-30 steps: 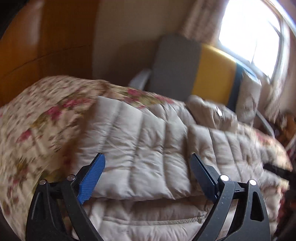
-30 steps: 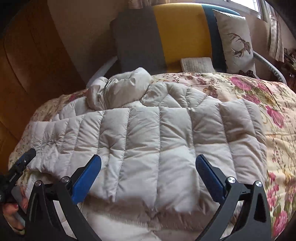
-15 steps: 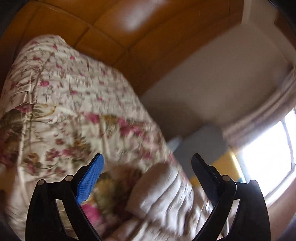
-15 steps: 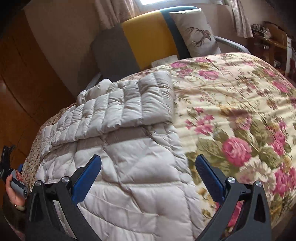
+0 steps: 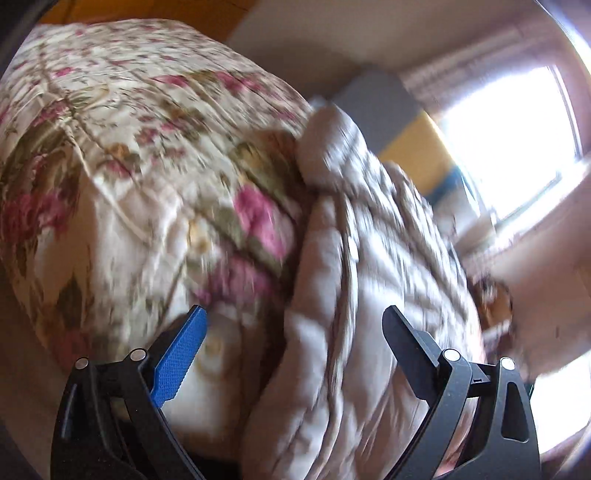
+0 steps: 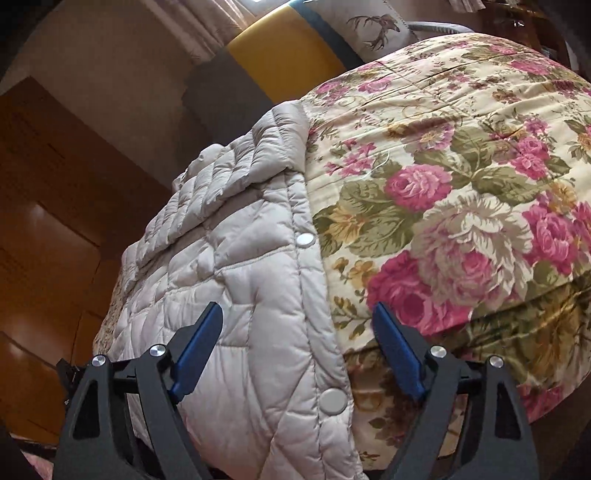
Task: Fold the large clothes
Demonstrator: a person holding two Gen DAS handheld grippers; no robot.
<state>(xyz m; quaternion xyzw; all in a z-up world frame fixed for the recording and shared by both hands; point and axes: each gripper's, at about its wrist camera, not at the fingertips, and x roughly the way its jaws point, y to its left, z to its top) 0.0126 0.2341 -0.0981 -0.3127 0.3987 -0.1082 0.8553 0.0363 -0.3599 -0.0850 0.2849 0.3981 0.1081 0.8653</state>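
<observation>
On the bed [image 6: 480, 122], along its near edge, lies a pale beige quilted jacket [image 6: 236, 266]. It is a puffy down jacket, spread across the flowered quilt [image 6: 461, 192] that covers the bed. In the right wrist view its front edge runs from the far side of the bed toward the camera and hangs a little over the near edge. Two round snap buttons sit on that edge, one snap [image 6: 306, 240] midway along and a second snap [image 6: 333, 400] close to the camera. A folded sleeve [image 6: 236, 162] lies across the jacket's far part.

The right gripper [image 6: 297, 325] hovers above the near edge of the bed. Its jaws are apart and closing, with the jacket's snap edge below and between them; the blue pads do not press on the cloth.

The left gripper [image 5: 293, 323] shows in the left wrist view, which is blurred. Its jaws stand wide apart. The jacket [image 5: 369, 295] fills the right half of that view as a bunched beige mass on the quilt [image 5: 147, 129], and its edge lies between the jaws, but neither pad touches it.

Beyond the bed's far edge stands a chair [image 6: 280, 59] with grey, yellow and blue panels. A cushion [image 6: 373, 26] with a deer print leans on it. Brown wooden panels [image 6: 55, 221] fill the left side, and a bright window [image 5: 509, 129] shows in the left wrist view.
</observation>
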